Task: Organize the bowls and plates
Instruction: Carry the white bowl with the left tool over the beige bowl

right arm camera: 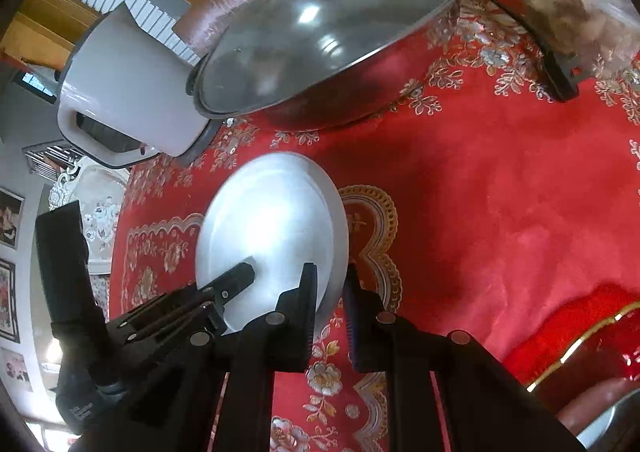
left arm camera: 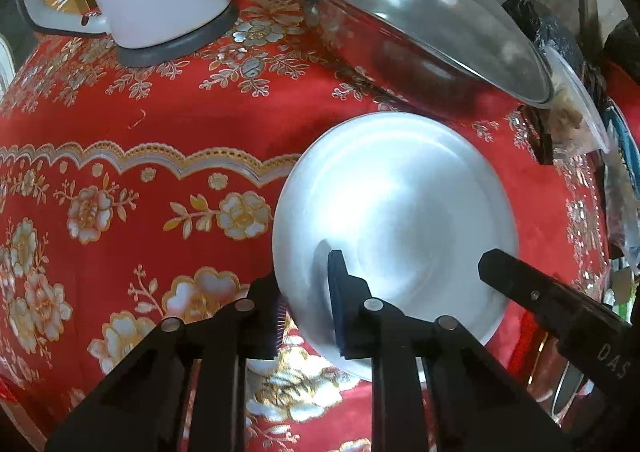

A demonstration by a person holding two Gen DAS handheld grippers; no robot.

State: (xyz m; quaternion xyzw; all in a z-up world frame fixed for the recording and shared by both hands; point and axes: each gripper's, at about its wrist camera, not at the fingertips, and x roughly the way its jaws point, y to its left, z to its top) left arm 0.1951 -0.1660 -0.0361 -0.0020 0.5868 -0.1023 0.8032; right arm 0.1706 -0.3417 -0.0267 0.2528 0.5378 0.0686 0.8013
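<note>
Early stage: one round silver metal plate [left arm camera: 396, 211] lifted over the red floral tablecloth [left arm camera: 140, 131], left gripper [left arm camera: 308, 300] and right gripper [right arm camera: 330, 308] each pinching its rim, no stack or bowls visible, placement pending.

Black two-finger left gripper [left arm camera: 308, 316] reaching toward 12 o'clock, fingers slightly parted astride a rim. Black two-finger right gripper [right arm camera: 330, 316] likewise pointing to 12 o'clock, blue-padded fingers [right arm camera: 352, 316] narrowly parted, bracketing an edge.
</note>
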